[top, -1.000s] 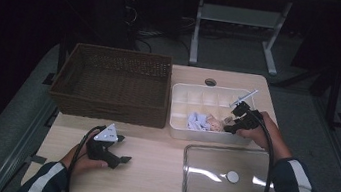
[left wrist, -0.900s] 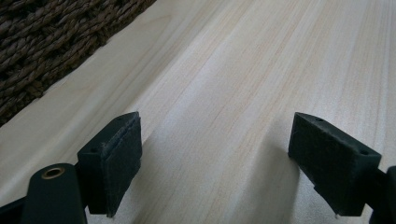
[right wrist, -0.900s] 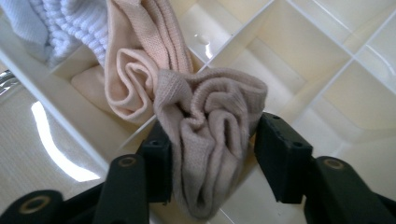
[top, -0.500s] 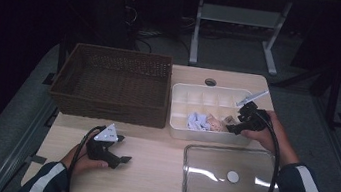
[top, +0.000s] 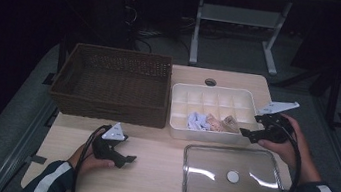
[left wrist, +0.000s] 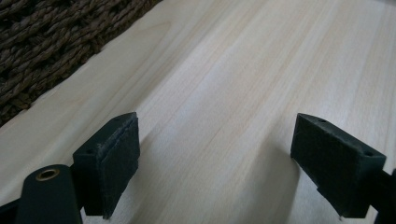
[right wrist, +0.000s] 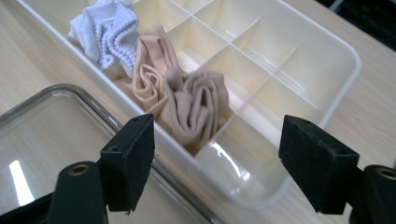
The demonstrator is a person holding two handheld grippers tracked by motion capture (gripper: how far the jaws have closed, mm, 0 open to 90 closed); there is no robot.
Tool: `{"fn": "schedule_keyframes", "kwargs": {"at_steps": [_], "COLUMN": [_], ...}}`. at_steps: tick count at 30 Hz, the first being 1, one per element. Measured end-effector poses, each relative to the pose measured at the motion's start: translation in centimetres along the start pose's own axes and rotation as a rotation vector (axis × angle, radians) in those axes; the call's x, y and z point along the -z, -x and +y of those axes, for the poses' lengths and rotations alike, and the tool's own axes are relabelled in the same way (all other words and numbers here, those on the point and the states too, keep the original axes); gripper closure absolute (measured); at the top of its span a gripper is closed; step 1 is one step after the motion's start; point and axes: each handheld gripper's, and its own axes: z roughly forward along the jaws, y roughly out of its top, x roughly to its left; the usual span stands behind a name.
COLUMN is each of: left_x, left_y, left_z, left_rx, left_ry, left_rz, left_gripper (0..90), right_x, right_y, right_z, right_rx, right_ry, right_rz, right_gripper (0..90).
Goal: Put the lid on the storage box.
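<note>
Two grippers work here, and nearest the bottom left of the high view the left gripper [top: 121,159] rests on the table [top: 156,185], its fingers [left wrist: 112,158] spread wide with nothing but bare wood between them. Right of it, at the lower middle, lies the clear lid [top: 232,178], flat on the table and just in front of the tray. Above the lid's right end the right gripper [top: 249,134] hangs at the near right corner of the divided white tray [top: 177,104]; its fingers [right wrist: 128,158] have just been opening and now stand released, with nothing between them. In the right gripper view the rolled beige socks [right wrist: 187,100] sit in the near row of compartments, and a white sock [right wrist: 109,35] lies in the compartment beside them toward the upper left. I judge that a sock has just been set down and the hand is clearing the tray; the next move likely calls for fetching another item or taking up the lid, which would need a grip on its thin rim or the small knob at its middle. The tray's near wall and the lid's edge lie very close, leaving little room there. Farther back at the upper left stands the wicker basket [top: 112,83], near the tray's left wall, while the table to the right stays open.
</note>
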Motion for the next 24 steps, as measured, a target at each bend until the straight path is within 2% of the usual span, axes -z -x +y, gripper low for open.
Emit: {"fn": "schedule_keyframes", "kwargs": {"at_steps": [2, 4, 6, 10, 12, 13, 14, 15, 17, 18, 20, 24], "left_x": [-0.1, -0.3, -0.5, -1.0, -1.2, -1.5, -1.6, -1.8, -2.3, -2.3, -3.1, -4.5], "left_y": [0.1, 0.4, 0.6, 1.5, 1.9, 2.7, 3.1, 3.6, 4.5, 4.5, 6.0, 8.2], "left_z": [0.2, 0.3, 0.6, 1.2, 1.4, 1.9, 2.3, 2.6, 3.3, 3.3, 4.4, 6.1], "left_rx": [-0.008, 0.004, -0.001, -0.003, -0.009, -0.009, -0.026, -0.021, -0.033, -0.033, -0.065, -0.082], "left_ry": [-0.010, -0.009, -0.012, -0.014, -0.012, 0.004, 0.004, 0.013, 0.018, 0.018, 0.013, 0.045], "left_rz": [0.011, 0.013, 0.010, -0.018, -0.023, -0.044, -0.049, -0.057, -0.072, -0.072, -0.080, -0.119], "left_gripper": [14.8, 14.8, 14.8, 15.3, 15.4, 15.4, 15.4, 15.4, 15.4, 15.4, 15.4, 15.4], "right_x": [0.9, 1.6, 2.0, 2.7, 2.7, 2.6, 2.5, 2.4, 2.0, 2.0, 1.6, 1.0], "right_y": [-0.2, -0.5, -0.8, -1.2, -1.1, -1.0, -0.8, -0.7, -0.4, -0.4, 0.0, 0.1], "right_z": [-0.9, -1.8, -2.8, -4.9, -6.2, -6.9, -7.6, -8.3, -9.6, -9.6, -11.2, -12.9], "right_rx": [-0.002, -0.004, 0.000, -0.006, -0.029, -0.032, -0.049, -0.066, -0.068, -0.068, -0.105, -0.137], "right_ry": [0.014, 0.029, 0.037, 0.043, 0.043, 0.034, 0.029, 0.020, -0.006, -0.006, -0.026, -0.047], "right_rz": [-0.021, -0.009, -0.014, -0.009, 0.003, -0.003, 0.000, 0.003, -0.007, -0.007, -0.011, 0.003], "right_gripper": [26.3, 26.3, 26.3, 26.2, 25.9, 25.9, 25.9, 25.8, 25.2, 25.2, 24.9, 24.2]}}
